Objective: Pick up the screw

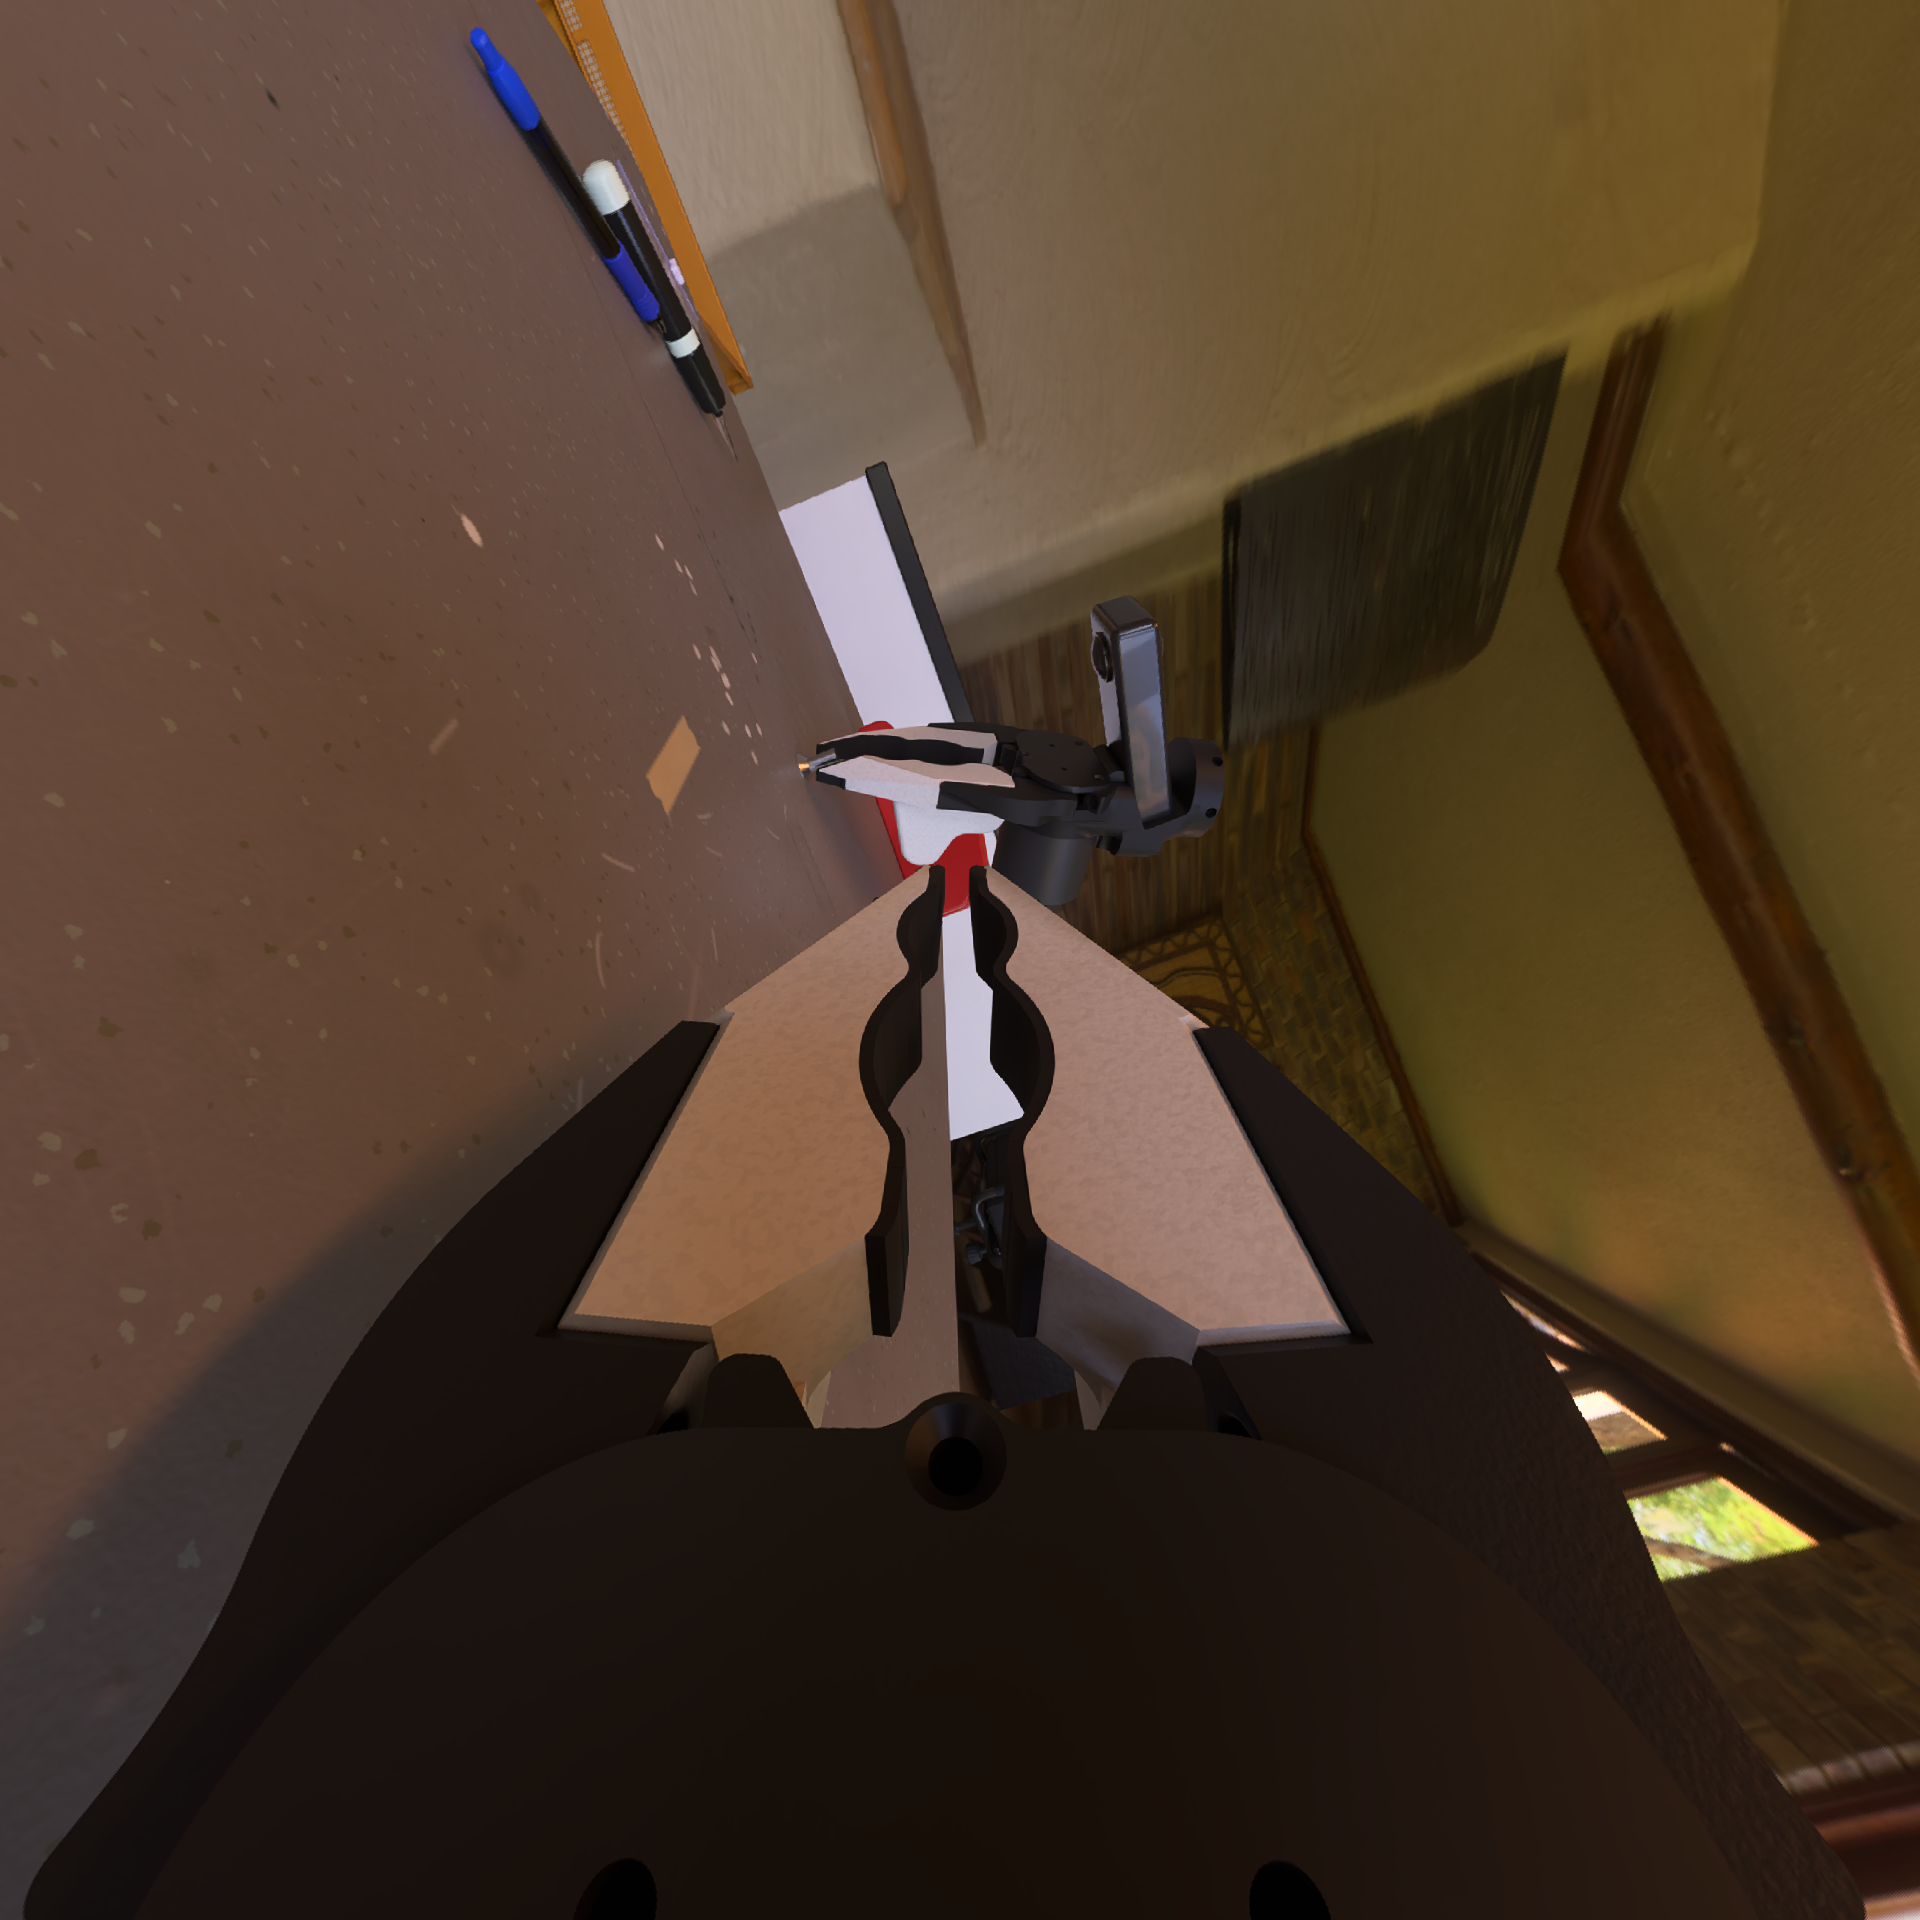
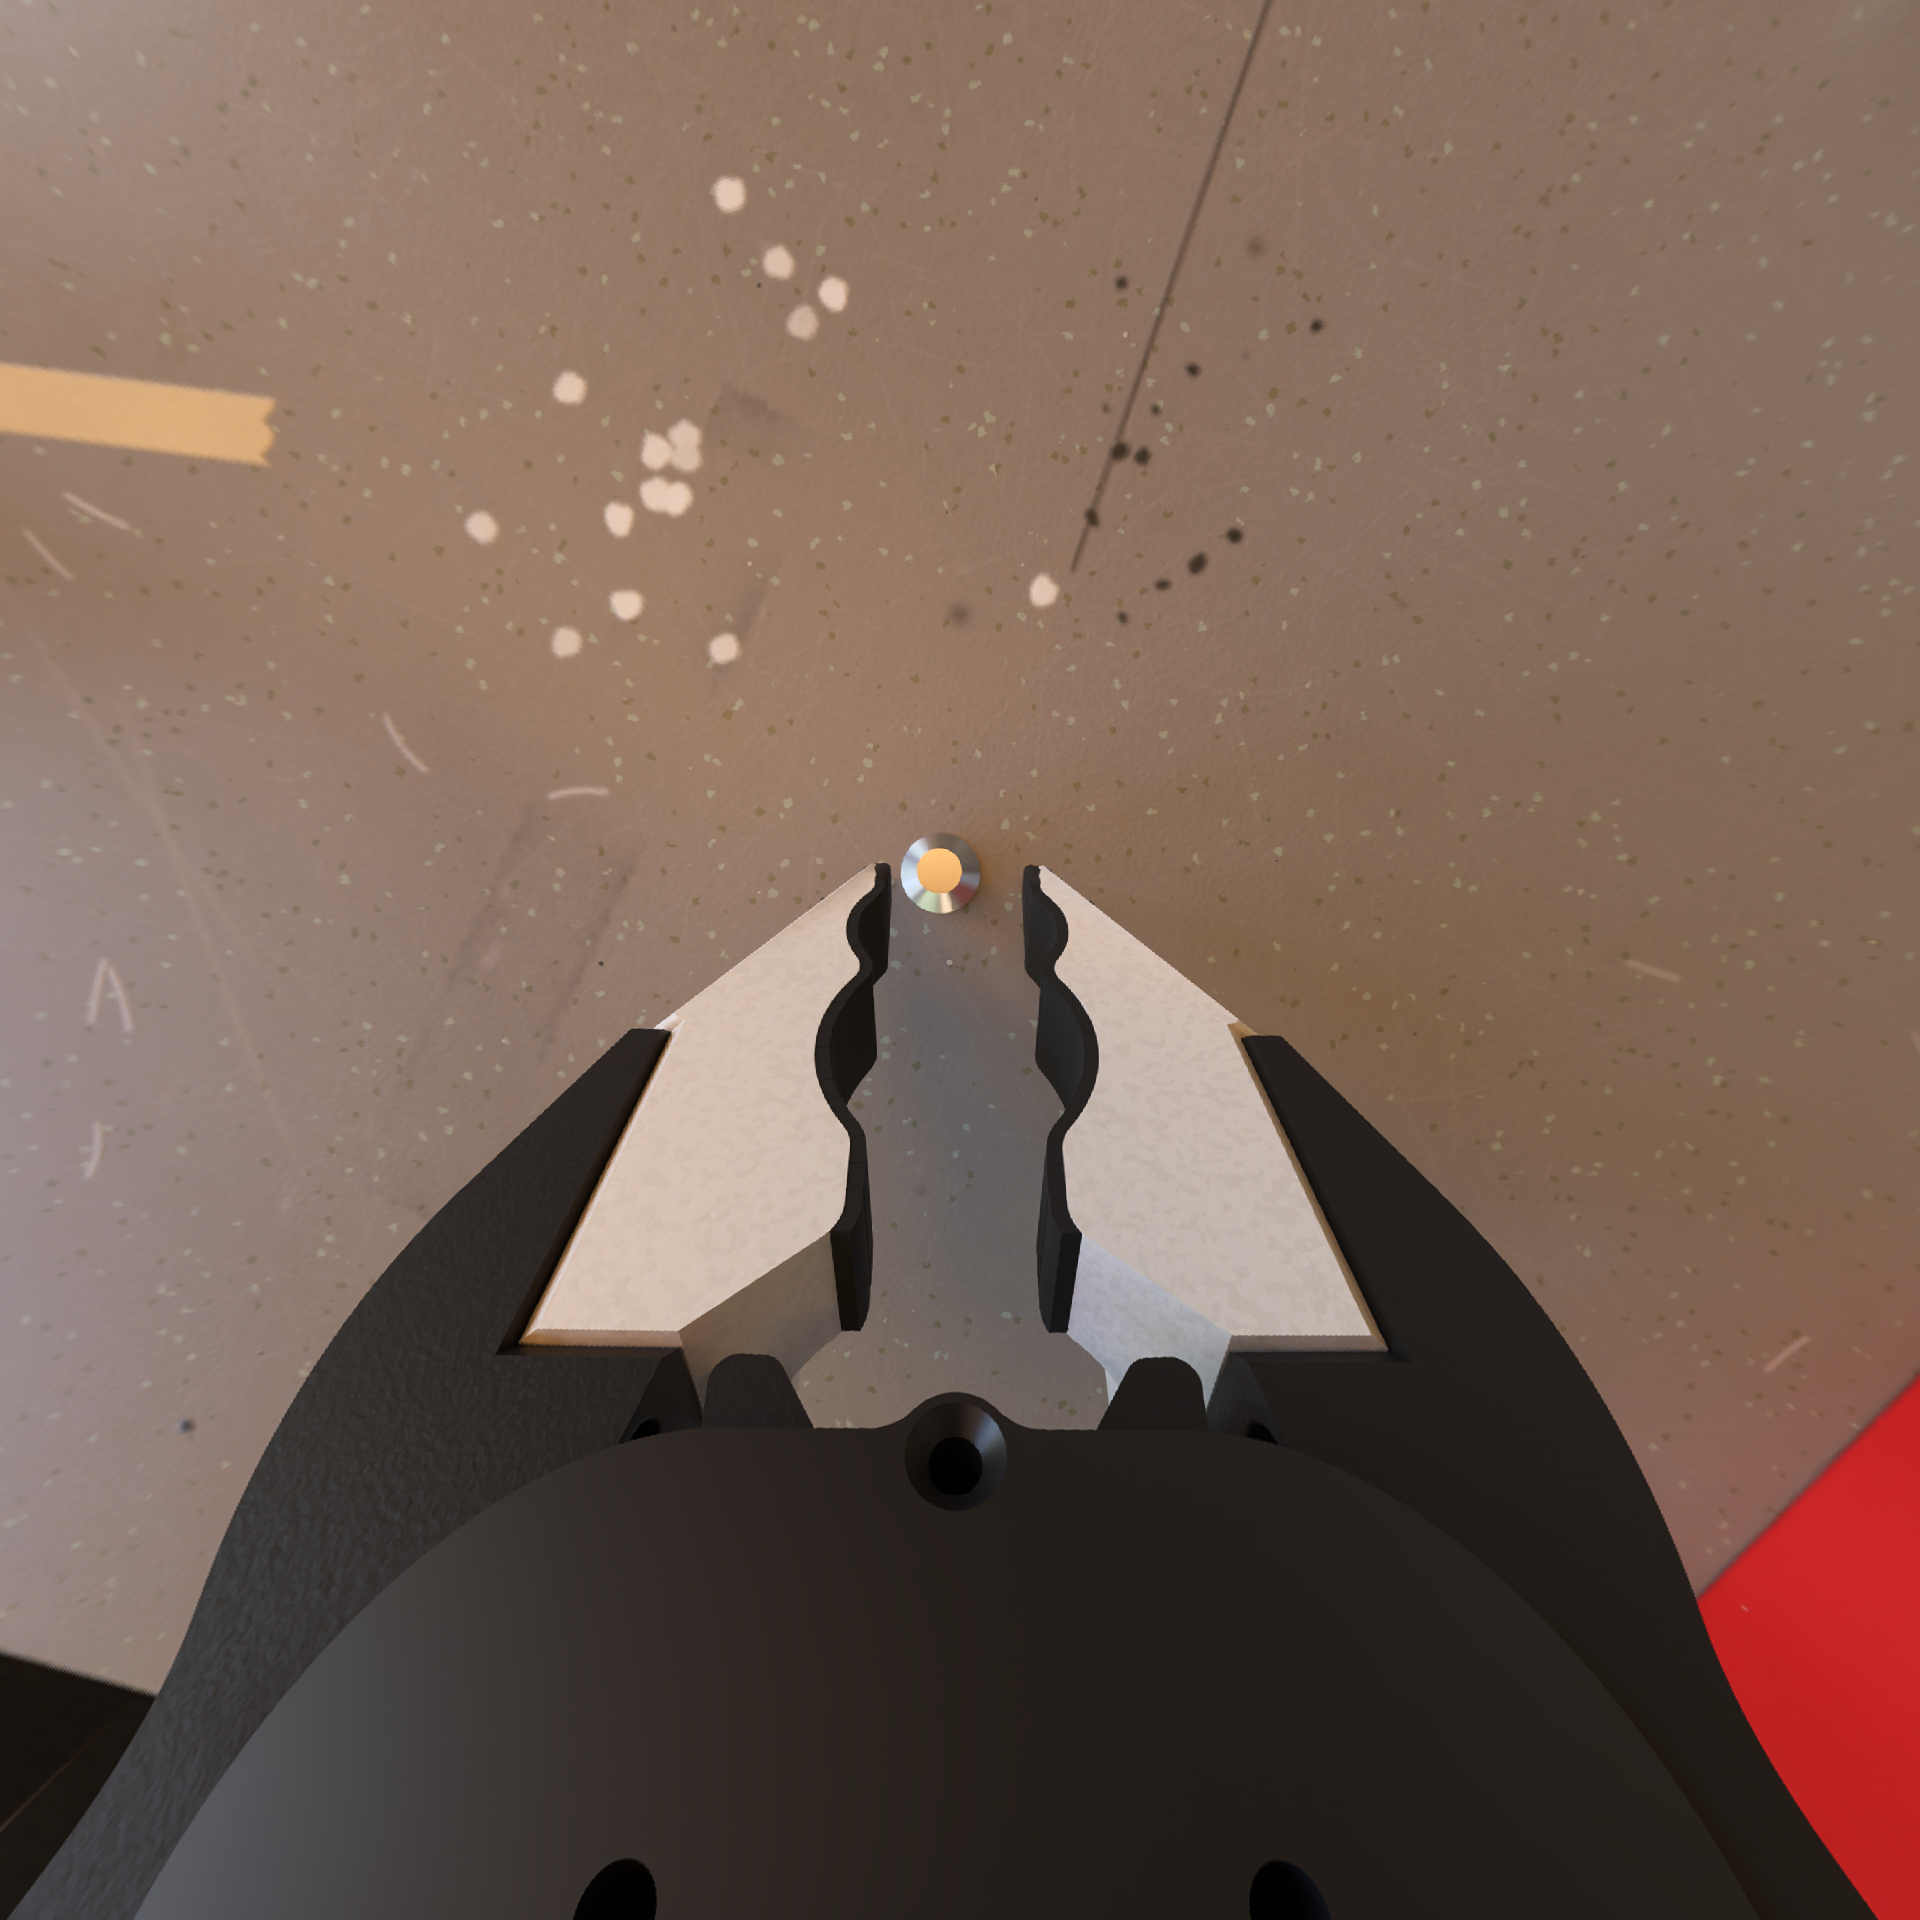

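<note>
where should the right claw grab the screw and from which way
Probably across the round head of the screw, coming straight down from above. It seems to stand on end on the table, only its head showing, at the tips of the open right claw, nearer one fingertip, so centre first.

Speckled brown tabletop (image 2: 1455, 727), blue pen (image 1: 561, 171) beside black-and-white marker (image 1: 649, 281), tan tape strip (image 2: 135, 414), red-and-white object (image 1: 935, 831) — partly hidden.
</note>
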You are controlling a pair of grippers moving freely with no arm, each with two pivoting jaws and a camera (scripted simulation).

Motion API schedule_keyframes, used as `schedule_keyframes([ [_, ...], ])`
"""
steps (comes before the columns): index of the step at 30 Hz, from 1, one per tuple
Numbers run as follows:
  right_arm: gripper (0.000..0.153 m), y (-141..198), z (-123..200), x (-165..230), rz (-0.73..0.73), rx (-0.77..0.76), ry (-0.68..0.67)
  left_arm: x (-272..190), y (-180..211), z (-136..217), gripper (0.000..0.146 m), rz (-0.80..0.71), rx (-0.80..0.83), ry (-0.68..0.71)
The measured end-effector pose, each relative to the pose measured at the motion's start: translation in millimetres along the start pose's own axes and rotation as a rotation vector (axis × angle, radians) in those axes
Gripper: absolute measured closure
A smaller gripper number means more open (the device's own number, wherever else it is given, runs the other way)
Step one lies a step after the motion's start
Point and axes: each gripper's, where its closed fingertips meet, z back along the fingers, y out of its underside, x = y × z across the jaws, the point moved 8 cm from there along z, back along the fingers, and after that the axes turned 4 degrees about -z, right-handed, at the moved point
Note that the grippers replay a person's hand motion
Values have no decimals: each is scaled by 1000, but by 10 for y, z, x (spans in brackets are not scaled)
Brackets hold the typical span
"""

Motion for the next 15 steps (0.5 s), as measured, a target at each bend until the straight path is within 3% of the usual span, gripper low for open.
schedule_keyframes([
  [4,143,17,-15,30,41,-32,3,-6,2,-11,141,-4,11,4],
  [9,145,-15,-27,93,106,-60,-84,-14,4,-14,141,-7,12,12],
  [12,145,-237,2,299,342,27,-179,-21,4,-17,141,-14,14,13],
  [14,145,-446,12,481,579,241,-216,-28,2,-14,141,-20,10,16],
  [15,145,-567,-2,558,683,358,-174,-33,0,-11,141,-25,7,16],
])
